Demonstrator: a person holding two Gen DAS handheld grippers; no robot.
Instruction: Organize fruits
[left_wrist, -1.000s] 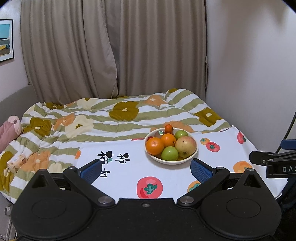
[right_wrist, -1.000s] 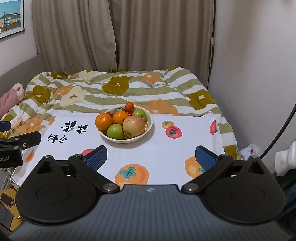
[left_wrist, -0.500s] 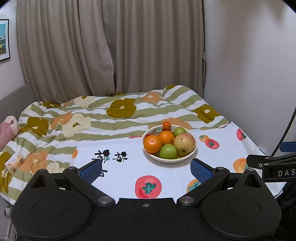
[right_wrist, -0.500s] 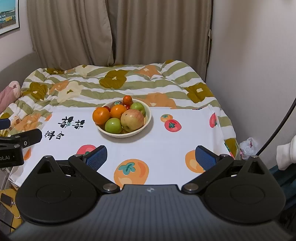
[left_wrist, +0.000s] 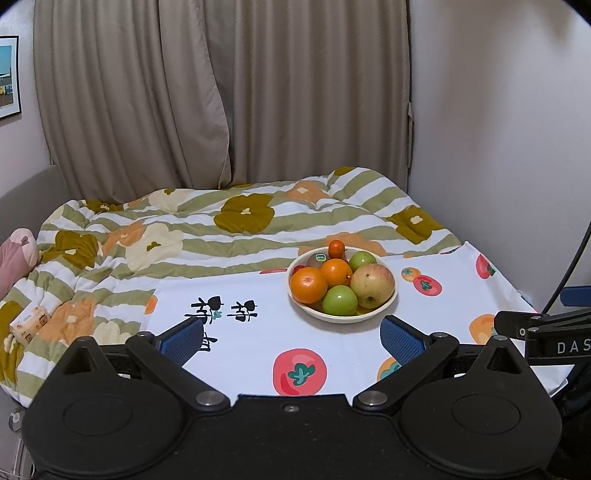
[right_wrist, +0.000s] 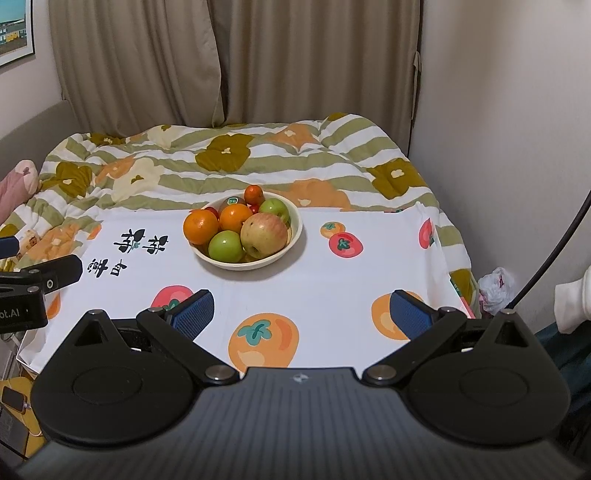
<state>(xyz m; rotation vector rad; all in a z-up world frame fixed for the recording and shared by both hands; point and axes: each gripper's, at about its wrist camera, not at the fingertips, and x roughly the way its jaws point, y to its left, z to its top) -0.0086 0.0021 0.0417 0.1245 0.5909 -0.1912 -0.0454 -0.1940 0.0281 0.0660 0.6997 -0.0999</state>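
— Fruit sits piled in our bowl (right_wrist: 291, 236) near the far edge of the printed cloth (right_wrist: 314, 280).
— We hold left gripper (left_wrist: 291, 334) and right gripper (right_wrist: 303, 308) spread wide, both empty.

Fruit (right_wrist: 264, 234) in bowl (right_wrist: 291, 240) on cloth (right_wrist: 332, 280)

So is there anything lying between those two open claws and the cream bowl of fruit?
Nothing visible. Only bare printed white cloth lies between the right gripper and the cream bowl of fruit, and likewise before the left gripper. Both are open and empty.
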